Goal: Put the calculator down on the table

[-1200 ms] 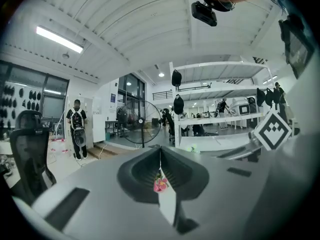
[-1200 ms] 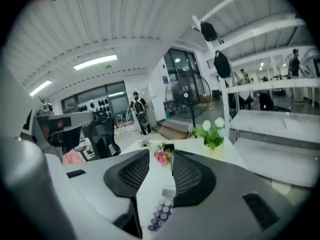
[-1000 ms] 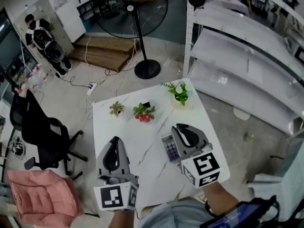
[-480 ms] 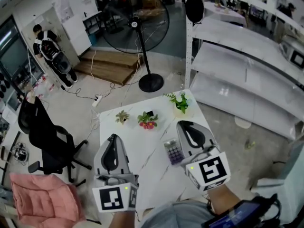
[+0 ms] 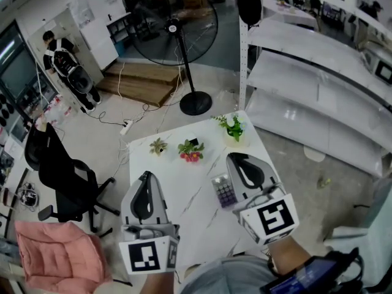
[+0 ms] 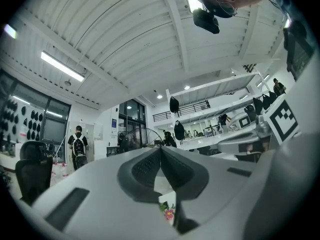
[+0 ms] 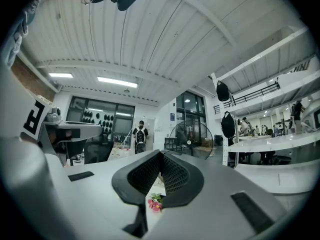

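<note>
Head view: white, grey-veined bench (image 5: 184, 185) at centre frame. Flat on it, just right of centre, a small calculator (image 5: 223, 192): pale grey body, rows of dark purple keys, paler strip at the end toward the top of the frame. Lies just left of the right gripper (image 5: 234, 158) in the picture, whole face showing.

Against a second ago: then partly covered along its right edge by the right gripper, now clear beside it; bench a little smaller in the frame.

Left gripper (image 5: 146, 175) at lower left, over bare bench, well apart from the calculator.

Left gripper view: fingers (image 6: 146, 166) pressed together, nothing between them.

Right gripper view: fingers (image 7: 145, 173) likewise together and empty, with pink flowers (image 7: 152, 204) glimpsed below them.
</note>
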A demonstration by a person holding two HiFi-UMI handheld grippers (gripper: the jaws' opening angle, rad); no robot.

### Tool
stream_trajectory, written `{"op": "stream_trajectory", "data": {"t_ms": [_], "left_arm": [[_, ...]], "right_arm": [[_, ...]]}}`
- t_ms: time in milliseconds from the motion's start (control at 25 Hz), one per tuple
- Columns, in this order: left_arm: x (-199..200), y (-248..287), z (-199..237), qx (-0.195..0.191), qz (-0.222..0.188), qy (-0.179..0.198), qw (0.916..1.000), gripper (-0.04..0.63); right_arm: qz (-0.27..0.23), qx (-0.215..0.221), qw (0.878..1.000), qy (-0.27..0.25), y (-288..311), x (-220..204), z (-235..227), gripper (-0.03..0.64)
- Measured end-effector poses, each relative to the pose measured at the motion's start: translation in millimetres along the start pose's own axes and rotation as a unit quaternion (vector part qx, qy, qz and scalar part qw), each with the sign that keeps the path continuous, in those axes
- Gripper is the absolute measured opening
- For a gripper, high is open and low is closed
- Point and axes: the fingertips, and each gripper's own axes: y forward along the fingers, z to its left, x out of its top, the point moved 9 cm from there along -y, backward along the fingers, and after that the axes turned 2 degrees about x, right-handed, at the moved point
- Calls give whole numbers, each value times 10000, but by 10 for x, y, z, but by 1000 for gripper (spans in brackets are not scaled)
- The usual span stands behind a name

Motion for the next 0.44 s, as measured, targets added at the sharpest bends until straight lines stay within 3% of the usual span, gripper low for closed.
{"op": "stream_trajectory", "data": {"t_ms": [440], "left_arm": [[-57,3,27,64,82,32,9999,8]], "right_arm": [[36,88,10000,-16,58,-29,31,15]]}}
